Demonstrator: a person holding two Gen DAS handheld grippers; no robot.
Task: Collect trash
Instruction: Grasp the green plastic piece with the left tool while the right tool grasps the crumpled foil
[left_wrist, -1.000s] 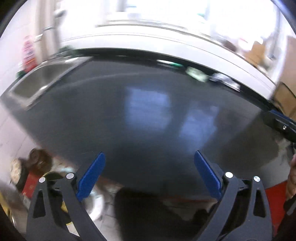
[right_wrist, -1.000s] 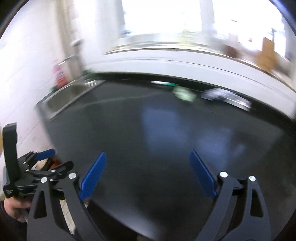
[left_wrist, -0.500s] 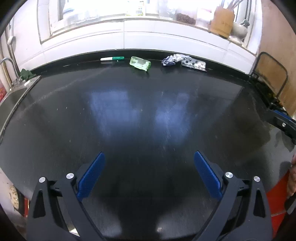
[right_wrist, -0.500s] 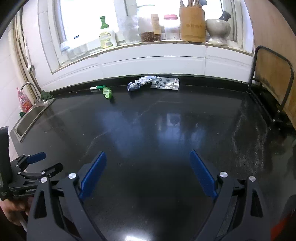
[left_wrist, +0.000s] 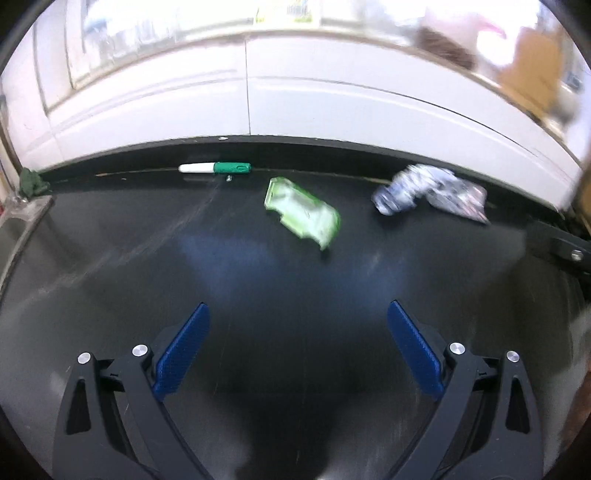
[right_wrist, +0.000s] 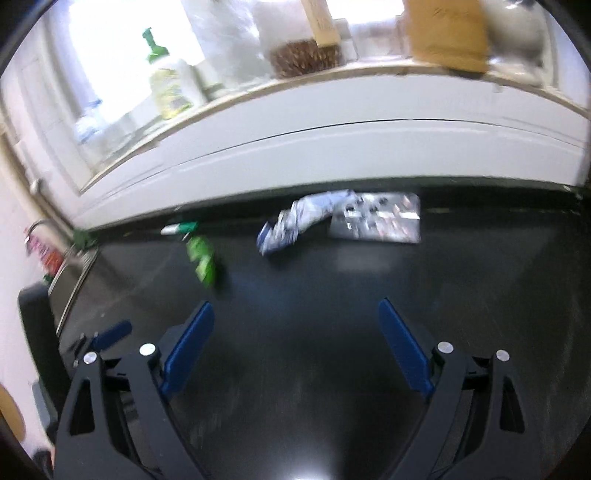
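While I hold both the left gripper (left_wrist: 297, 345) and right gripper (right_wrist: 295, 345) spread wide and empty for the approach, trash lies along the counter's (left_wrist: 258, 295) back edge: green wrapper (left_wrist: 302, 212), crumpled wrapper (right_wrist: 295, 225), blister pack (right_wrist: 376, 221), marker (left_wrist: 216, 168)

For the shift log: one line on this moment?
left gripper: open, empty | right gripper: open, empty | green wrapper, crumpled wrapper on counter

We saw strong daylight from the window (right_wrist: 122, 55) at the top, overexposed to white. The black counter (left_wrist: 295, 280) gave pale bluish reflections. Motion blur smeared the far objects in both views. The fisheye bent the edges, and the corners were dark.
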